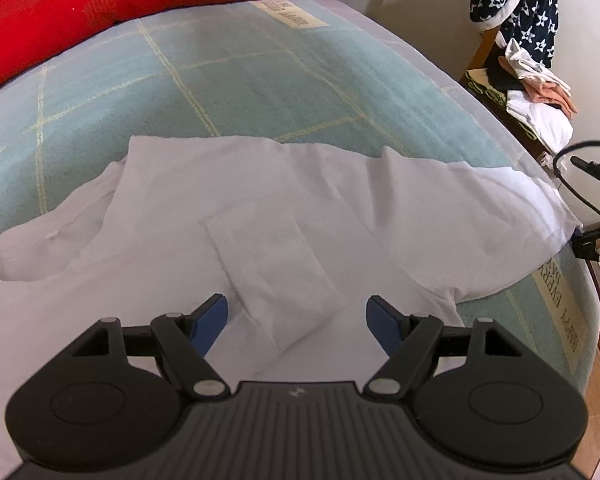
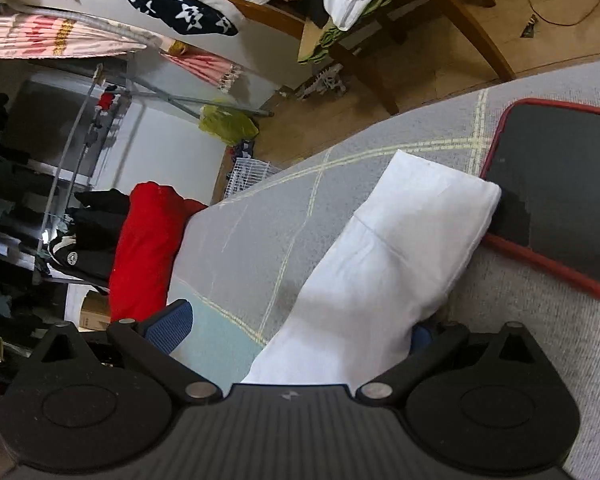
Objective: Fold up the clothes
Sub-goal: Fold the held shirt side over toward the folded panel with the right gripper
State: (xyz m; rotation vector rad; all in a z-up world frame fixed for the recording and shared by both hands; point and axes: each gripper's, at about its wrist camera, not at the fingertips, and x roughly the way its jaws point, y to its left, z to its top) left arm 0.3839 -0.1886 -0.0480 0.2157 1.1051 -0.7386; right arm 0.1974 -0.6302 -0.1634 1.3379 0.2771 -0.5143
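Currently, white shirt (image 1: 284, 216) lies partly folded across the checked blanket (image 1: 228, 84) on the bed. Left gripper (image 1: 296, 318) hovers above it, released. Right gripper (image 2: 300, 320) spread wide, shirt fabric between its fingers, ungripped.

Shirt (image 1: 300, 216): spread on the bed (image 1: 228, 80) directly ahead of the left gripper (image 1: 296, 320), running left to right. Quilt (image 1: 60, 12): beyond the shirt, far left. Chair (image 1: 500, 92) with piled clothes (image 1: 540, 112): beyond, right. Sleeve (image 2: 400, 240): ahead of the right gripper (image 2: 296, 328), its end overlapping a phone (image 2: 560, 200) at right.
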